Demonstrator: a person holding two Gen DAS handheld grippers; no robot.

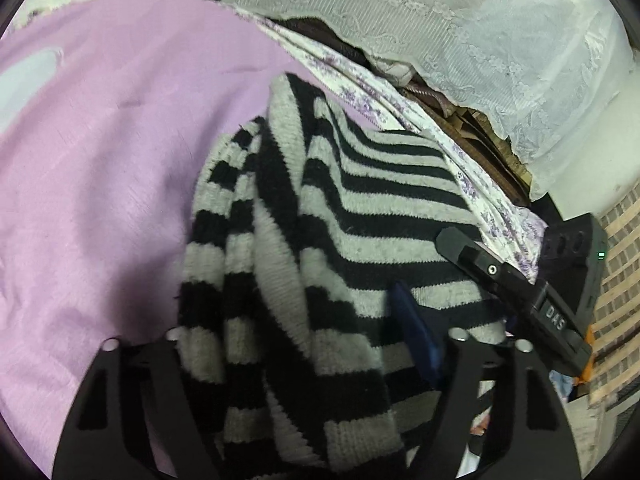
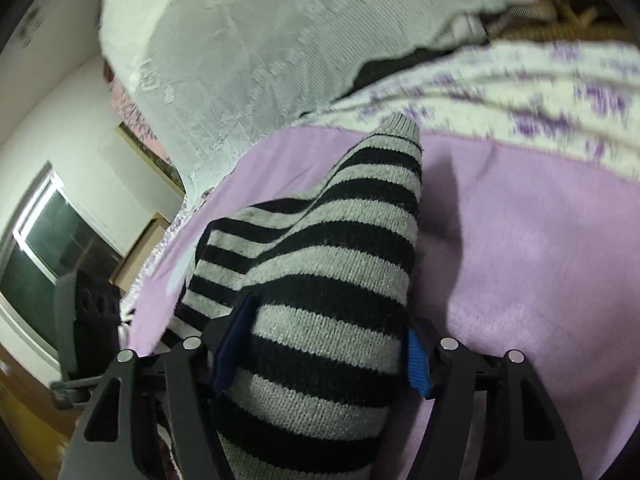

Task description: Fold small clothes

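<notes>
A black-and-grey striped knit garment [image 1: 320, 248] is held up over a pink blanket [image 1: 100, 160]. My left gripper [image 1: 288, 360] is shut on a bunched part of the garment, which fills the space between its fingers; one blue pad [image 1: 416, 336] shows. The right gripper's black body [image 1: 520, 280] appears at the garment's right edge in the left wrist view. In the right wrist view my right gripper [image 2: 324, 344] is shut on the striped garment [image 2: 340, 260], with blue pads [image 2: 418, 364] pressed against both sides. The pink blanket [image 2: 520, 260] lies below.
A white-and-purple floral sheet [image 1: 400, 108] edges the blanket. White lace fabric [image 1: 480, 40] hangs behind it. In the right wrist view a window [image 2: 48, 240], a white wall and a dark chair [image 2: 84, 320] are at the left.
</notes>
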